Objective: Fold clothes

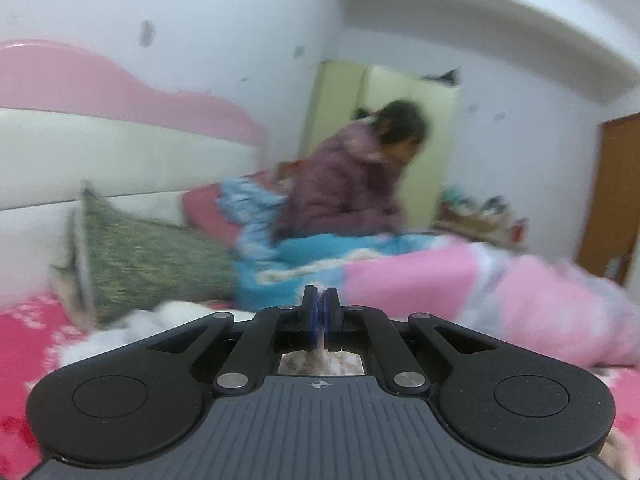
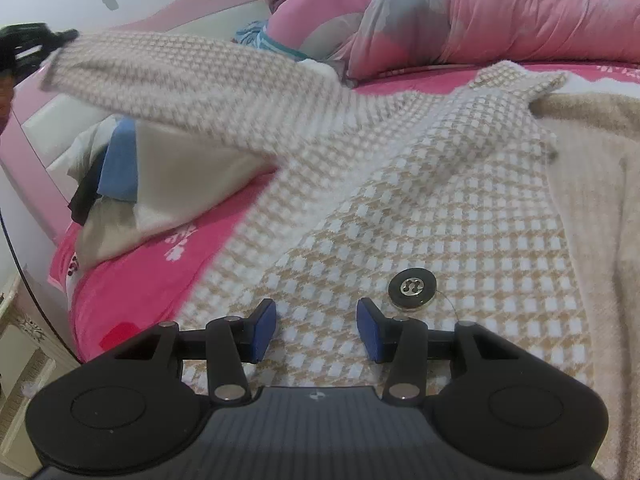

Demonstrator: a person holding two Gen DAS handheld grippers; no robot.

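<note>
A beige-and-white checked cardigan with a big dark button lies spread on the pink bed sheet. One sleeve is raised off the bed and stretches to the upper left, where my left gripper holds its end. In the left wrist view my left gripper is shut, with a sliver of the checked fabric pinched between its blue pads. My right gripper hovers open just above the cardigan's body, left of the button, its pads apart and gripping nothing.
A pile of folded clothes sits left of the cardigan by the headboard. A pink quilt lies behind, a beige fleece garment at the right. A person in a purple jacket sits beyond a green pillow.
</note>
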